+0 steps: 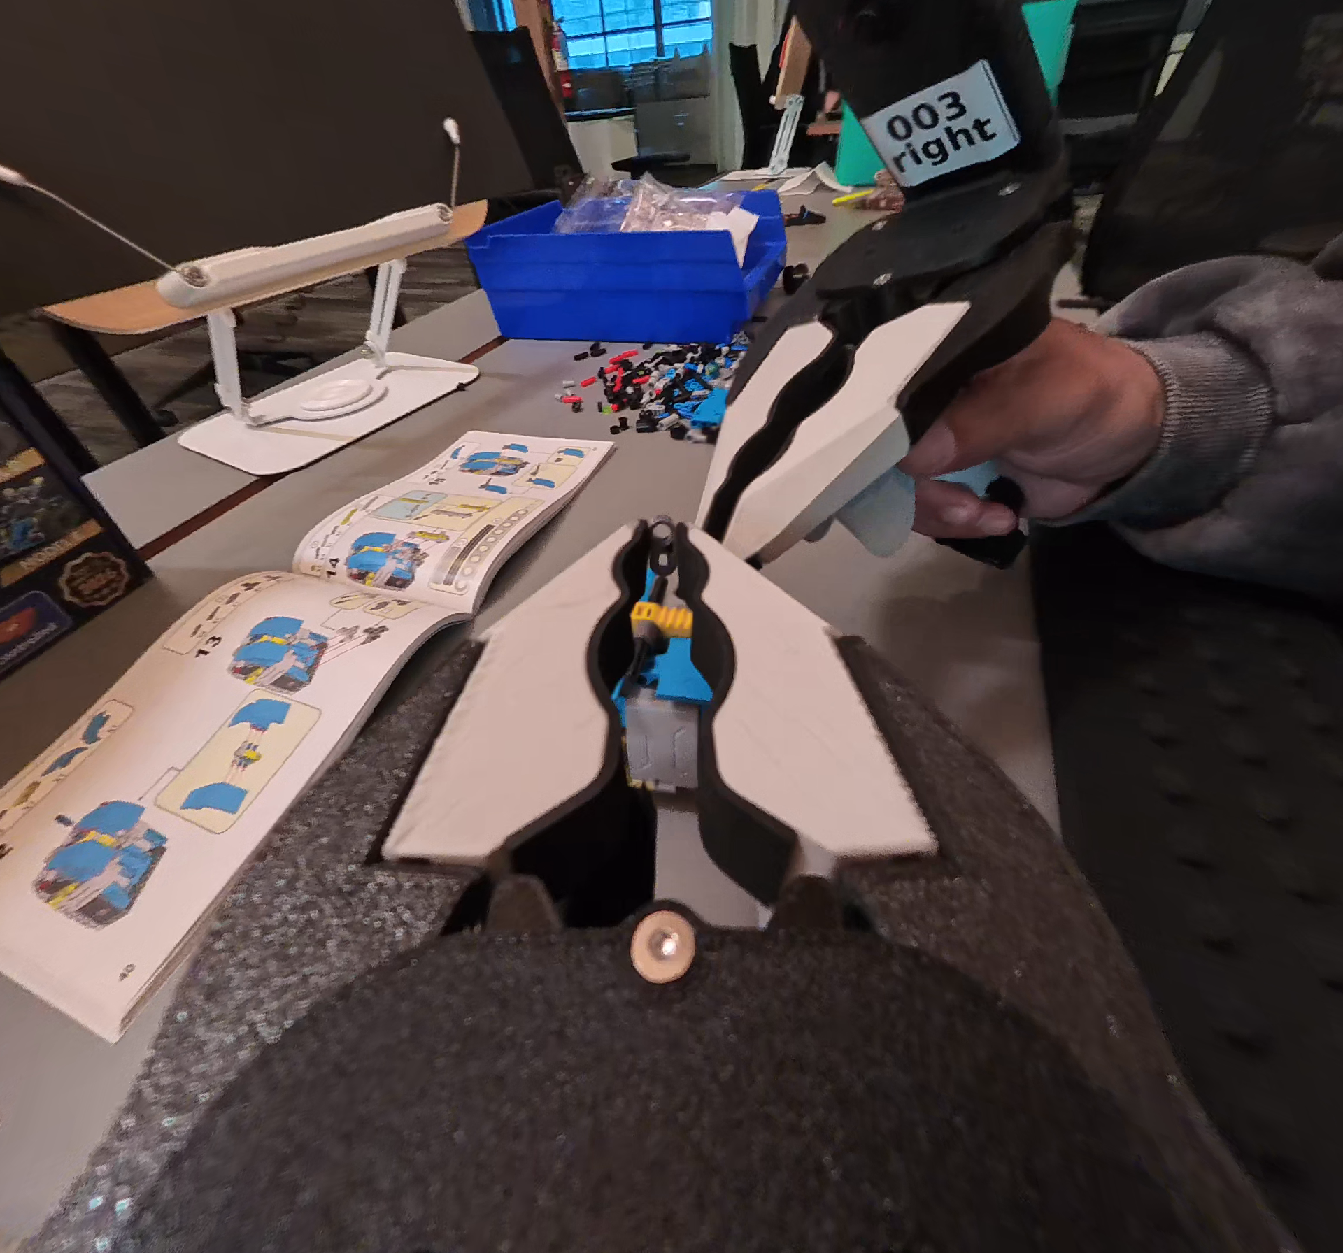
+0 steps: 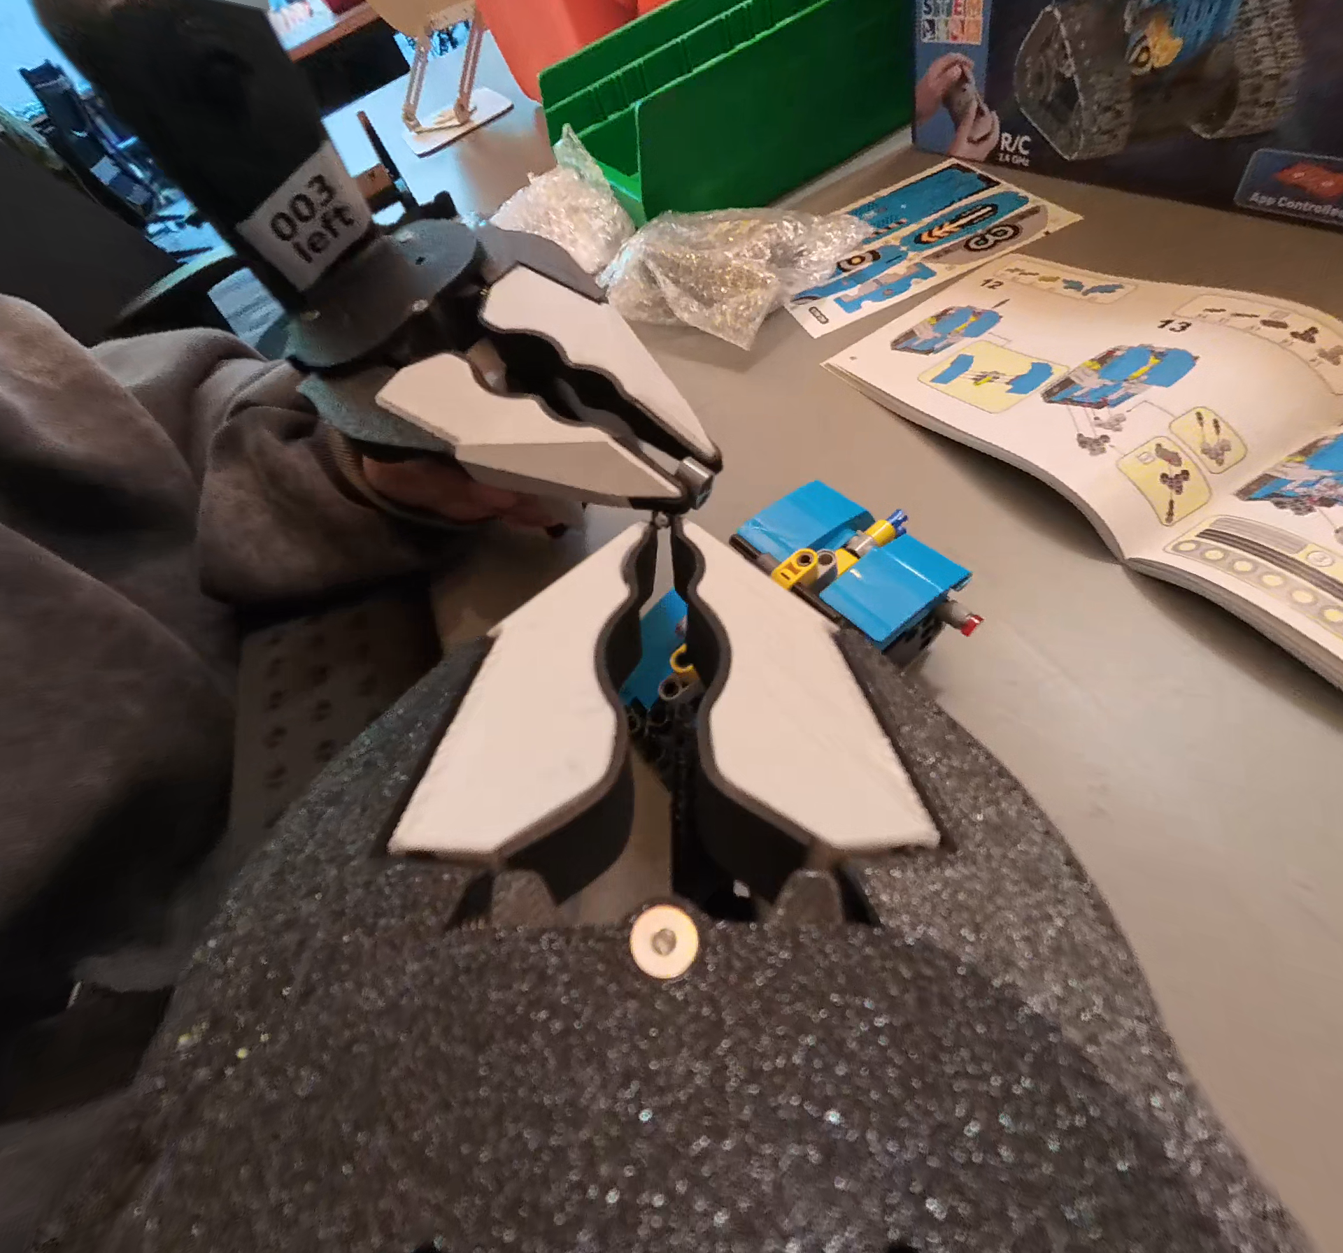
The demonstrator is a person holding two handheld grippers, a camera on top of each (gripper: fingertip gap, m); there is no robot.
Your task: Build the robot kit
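L hand-held gripper (image 1: 660, 534) clenched on small grey pin (image 2: 694, 476); R hand-held gripper (image 2: 660, 524) clenched on thin black piece, tips nearly touching. Blue block model (image 2: 850, 568) part-built on bench (image 2: 1090, 746); booklet (image 2: 1134, 433) open mid-way, loose pieces (image 1: 654, 383) left.

1. The left tongs (image 1: 660, 534) have smooth, matt pale plastic faces edged in black; the body behind them is rough, speckled grey foam-like material with a shiny metal screw (image 1: 661, 946).
2. The right tongs (image 2: 660, 521) show the same matt pale plastic and grainy dark body.
3. The tabletop (image 2: 1090, 746) is smooth, matt grey.
4. The booklet (image 1: 240, 695) is printed paper with a slight sheen.
5. The blue bin (image 1: 625, 281) and the green bin (image 2: 727, 92) are glossy hard plastic.
6. The bags (image 2: 719, 266) are crinkled clear plastic film.
7. The blue brick assembly (image 2: 857, 564) is glossy plastic.
8. The sleeve (image 2: 145, 455) is soft, fuzzy grey cloth.
9. The box (image 2: 1163, 41) is glossy printed card.
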